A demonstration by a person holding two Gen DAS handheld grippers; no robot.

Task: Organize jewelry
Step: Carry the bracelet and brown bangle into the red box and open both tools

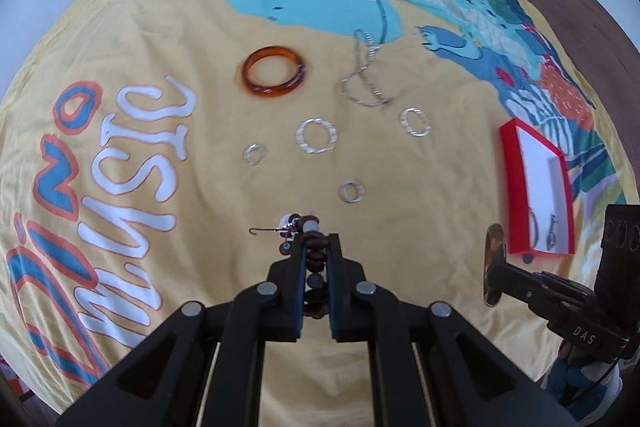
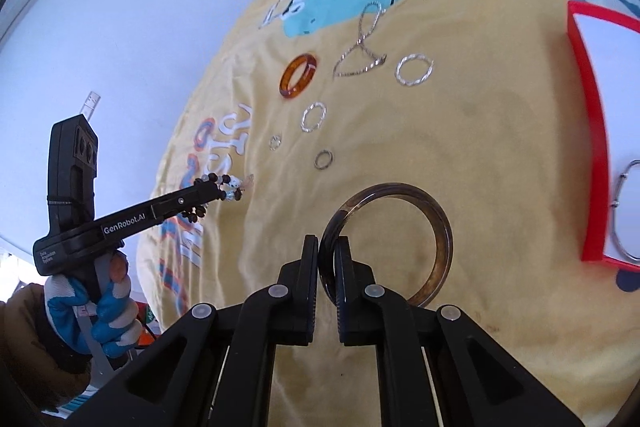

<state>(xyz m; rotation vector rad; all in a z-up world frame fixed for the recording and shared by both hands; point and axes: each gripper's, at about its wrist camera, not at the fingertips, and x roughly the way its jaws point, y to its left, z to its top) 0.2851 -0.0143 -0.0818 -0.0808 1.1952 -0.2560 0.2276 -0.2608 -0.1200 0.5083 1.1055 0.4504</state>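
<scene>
My left gripper [image 1: 314, 247] is shut on a dark beaded bracelet [image 1: 314, 259] with a wire hook, held above the yellow cloth; it also shows in the right wrist view [image 2: 216, 187]. My right gripper [image 2: 329, 247] is shut on a brown translucent bangle [image 2: 436, 219], seen edge-on in the left wrist view [image 1: 493, 263]. A red box with white lining [image 1: 536, 187] lies to the right and holds a thin silver bangle [image 2: 620, 211]. An amber bangle [image 1: 274, 73], a silver chain [image 1: 366, 75] and several silver rings [image 1: 316, 135] lie on the cloth.
The yellow cloth [image 1: 200, 247] has a dinosaur print and covers a round surface. A brown floor [image 1: 592, 7] and white cabinets lie beyond its far edge. A gloved hand [image 2: 96, 299] holds the left gripper handle.
</scene>
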